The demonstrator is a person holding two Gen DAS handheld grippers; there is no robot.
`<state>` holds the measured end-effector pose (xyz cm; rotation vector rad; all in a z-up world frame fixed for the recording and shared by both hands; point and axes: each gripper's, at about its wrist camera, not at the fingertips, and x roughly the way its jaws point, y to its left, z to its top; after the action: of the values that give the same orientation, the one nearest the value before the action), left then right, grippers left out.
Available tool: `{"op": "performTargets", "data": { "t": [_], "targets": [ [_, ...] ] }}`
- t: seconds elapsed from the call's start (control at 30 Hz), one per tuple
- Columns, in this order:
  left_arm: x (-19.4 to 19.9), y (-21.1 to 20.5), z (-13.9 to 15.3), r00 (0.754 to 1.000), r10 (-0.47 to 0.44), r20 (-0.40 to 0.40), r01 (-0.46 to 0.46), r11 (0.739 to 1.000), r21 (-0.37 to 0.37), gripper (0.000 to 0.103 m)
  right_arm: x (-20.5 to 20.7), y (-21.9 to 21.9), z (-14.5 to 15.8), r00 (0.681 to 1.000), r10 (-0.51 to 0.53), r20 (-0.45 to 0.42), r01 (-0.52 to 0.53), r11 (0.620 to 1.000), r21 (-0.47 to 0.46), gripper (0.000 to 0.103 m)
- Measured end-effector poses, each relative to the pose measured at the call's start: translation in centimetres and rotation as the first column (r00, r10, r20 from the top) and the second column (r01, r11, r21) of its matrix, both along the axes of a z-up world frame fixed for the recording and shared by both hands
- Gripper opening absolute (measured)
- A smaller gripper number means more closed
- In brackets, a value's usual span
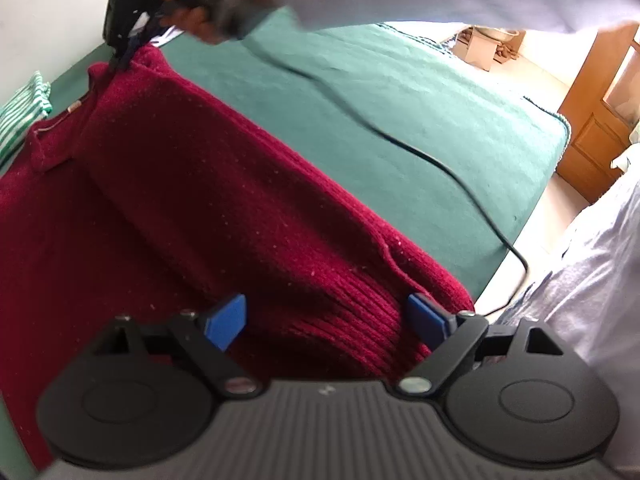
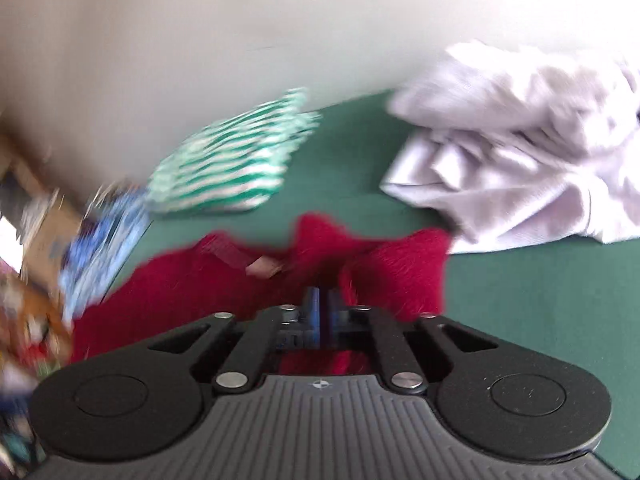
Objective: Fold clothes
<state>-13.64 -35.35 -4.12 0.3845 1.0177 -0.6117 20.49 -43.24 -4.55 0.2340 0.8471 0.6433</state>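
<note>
Red knit sweater (image 1: 224, 200) lies across the green bed cover (image 1: 400, 120), filling centre and left of the left wrist view. Left gripper (image 1: 324, 322) spread wide over the ribbed hem, pads not pressing. Right gripper (image 2: 320, 304) clenched on the shoulder fabric near the collar, upper left. Judgement: thick, soft, heavy knit; sags and stretches; best held at hem and shoulder seams.

Green bedsheet (image 1: 420, 120), wooden door (image 1: 600, 120), cardboard box (image 1: 478, 46), black cable (image 1: 420, 152).

A green-covered bed (image 1: 400, 120) carries a red sweater (image 1: 200, 200), a striped garment (image 2: 224, 172) and white cloth (image 2: 520, 152).
</note>
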Motion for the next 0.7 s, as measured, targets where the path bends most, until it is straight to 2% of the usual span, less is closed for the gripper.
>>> {"op": "performTargets", "data": {
  "t": [0.1,0.17,0.2,0.27,0.37,0.4,0.43,0.5,0.6,0.7],
  "targets": [
    [-0.3,-0.1,-0.1,1.000,-0.005,0.011,0.005,1.000,-0.012,0.086,-5.7,1.1,0.5,0.988,0.152,0.024,-0.149,0.983,-0.103,0.018],
    [-0.2,-0.1,-0.5,1.000,-0.005,0.009,0.005,1.000,-0.029,0.088,-9.1,1.8,-0.3,0.964,0.260,0.053,-0.246,0.950,-0.190,0.021],
    [0.0,-0.1,-0.5,1.000,-0.004,0.003,0.004,0.999,-0.039,0.089,-9.8,2.5,-0.8,0.961,0.265,0.078,-0.237,0.936,-0.261,0.020],
    [0.4,-0.2,-0.6,1.000,-0.007,-0.001,0.007,0.999,-0.046,0.092,-9.7,2.7,-1.4,0.954,0.264,0.139,-0.217,0.934,-0.284,0.020],
    [0.2,-0.7,-0.6,1.000,-0.022,0.012,0.023,0.999,-0.042,0.092,-8.8,2.2,-0.2,0.986,0.131,0.105,-0.101,0.963,-0.248,0.022],
    [0.1,-0.7,-0.6,1.000,-0.024,0.019,0.024,0.999,-0.046,0.092,-9.4,1.9,0.4,0.988,0.129,0.090,-0.108,0.973,-0.205,0.023],
    [0.1,-0.3,-0.5,0.999,-0.024,0.024,0.025,0.998,-0.055,0.092,-10.3,1.9,0.6,0.981,0.177,0.078,-0.161,0.971,-0.178,0.022],
    [0.2,0.2,-0.8,1.000,-0.013,0.025,0.015,0.996,-0.087,0.092,-12.2,2.4,-0.2,0.970,0.234,0.066,-0.212,0.948,-0.236,0.029],
    [0.5,1.2,-1.0,1.000,0.004,0.021,-0.001,0.990,-0.142,0.092,-14.3,3.6,-1.1,0.944,0.266,0.197,-0.187,0.919,-0.348,0.030],
    [0.6,2.9,-0.4,1.000,0.013,0.022,-0.009,0.982,-0.190,0.092,-14.5,4.9,0.4,0.972,0.180,0.153,-0.111,0.921,-0.374,0.032]
  ]
}}
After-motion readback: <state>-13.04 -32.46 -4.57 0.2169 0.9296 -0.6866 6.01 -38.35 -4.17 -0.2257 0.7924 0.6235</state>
